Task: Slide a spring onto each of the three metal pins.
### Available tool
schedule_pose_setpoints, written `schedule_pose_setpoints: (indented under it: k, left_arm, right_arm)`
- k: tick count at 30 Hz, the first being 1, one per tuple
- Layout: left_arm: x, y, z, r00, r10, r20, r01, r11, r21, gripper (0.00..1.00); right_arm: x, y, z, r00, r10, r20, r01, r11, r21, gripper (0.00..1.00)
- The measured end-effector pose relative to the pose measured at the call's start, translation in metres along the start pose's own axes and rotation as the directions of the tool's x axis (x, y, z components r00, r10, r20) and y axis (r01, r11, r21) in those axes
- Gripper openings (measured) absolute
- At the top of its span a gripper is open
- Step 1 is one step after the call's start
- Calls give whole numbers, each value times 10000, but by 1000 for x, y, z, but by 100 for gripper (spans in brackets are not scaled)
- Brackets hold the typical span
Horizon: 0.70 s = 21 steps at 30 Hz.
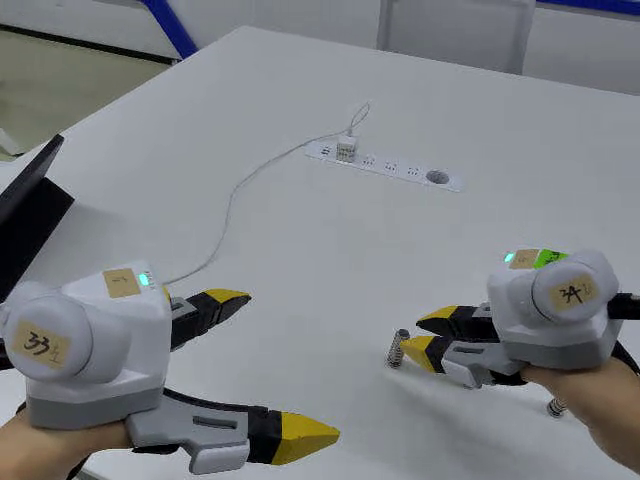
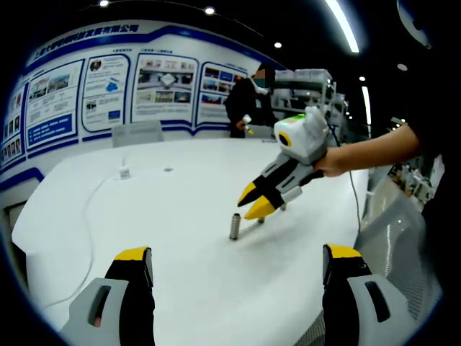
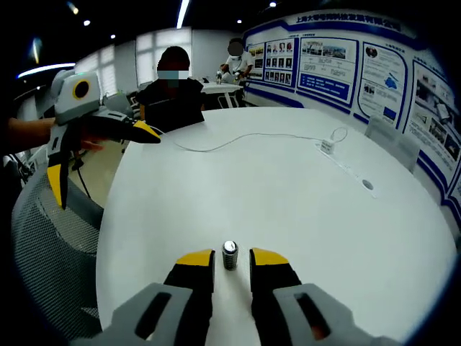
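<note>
Left tool [image 1: 268, 366] sits low at the near left of the white tabletop [image 1: 450, 240]. It is held level by the left hand [image 1: 40, 445] and points right and slightly away. Its jaws are spread wide with nothing between them (same wide gap in the left gripper view [image 2: 238, 254] and, seen from across, in the right gripper view [image 3: 101, 162]).

Right tool [image 1: 428, 333] is at the near right, gripped from behind by the right hand [image 1: 590, 395], and points left toward the left tool. Its jaws are drawn close but not clenched, leaving a narrow gap. A spring [image 1: 399, 348] stands on the tabletop right at the yellow tips. In the right gripper view it sits in the gap [image 3: 230, 254] with a sliver of white on each side, so it is not grasped. In the left gripper view it stands just below the right tool's tips [image 2: 235, 225].

A small metal piece [image 1: 556, 407] sits beside the right hand, partly hidden (spring or pin, cannot tell). Both wrists are cut off at the bottom edge of the head view. A power strip [image 1: 385, 165] and its cable [image 1: 235, 200] lie far back.
</note>
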<state>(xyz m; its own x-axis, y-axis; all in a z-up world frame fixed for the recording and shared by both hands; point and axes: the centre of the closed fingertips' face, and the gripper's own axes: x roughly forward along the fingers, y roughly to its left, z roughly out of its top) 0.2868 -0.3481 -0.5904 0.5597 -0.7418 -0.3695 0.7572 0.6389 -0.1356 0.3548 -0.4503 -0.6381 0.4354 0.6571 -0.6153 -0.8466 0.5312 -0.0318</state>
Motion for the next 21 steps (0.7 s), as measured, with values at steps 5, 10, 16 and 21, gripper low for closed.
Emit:
schedule_pose_setpoints:
  k: [5,10,16,21]
  left_arm:
    - [0,-1,2,10000,46,15,-46,10000,64,100]
    - [0,-3,3,9999,102,-21,-102,9999,106,100]
    - [0,-6,5,9999,135,-26,-135,9996,234,100]
    - [0,-4,7,9998,209,-16,-209,9994,281,100]
  right_arm:
    - [-20,3,8,9950,-142,984,133,9999,101,25]
    - [-41,2,4,9921,-430,1180,398,9988,296,28]
    - [-70,-9,-5,9818,-1271,1412,1192,9909,628,30]
    - [-99,-23,-13,9608,-2126,1777,1907,9727,1326,34]
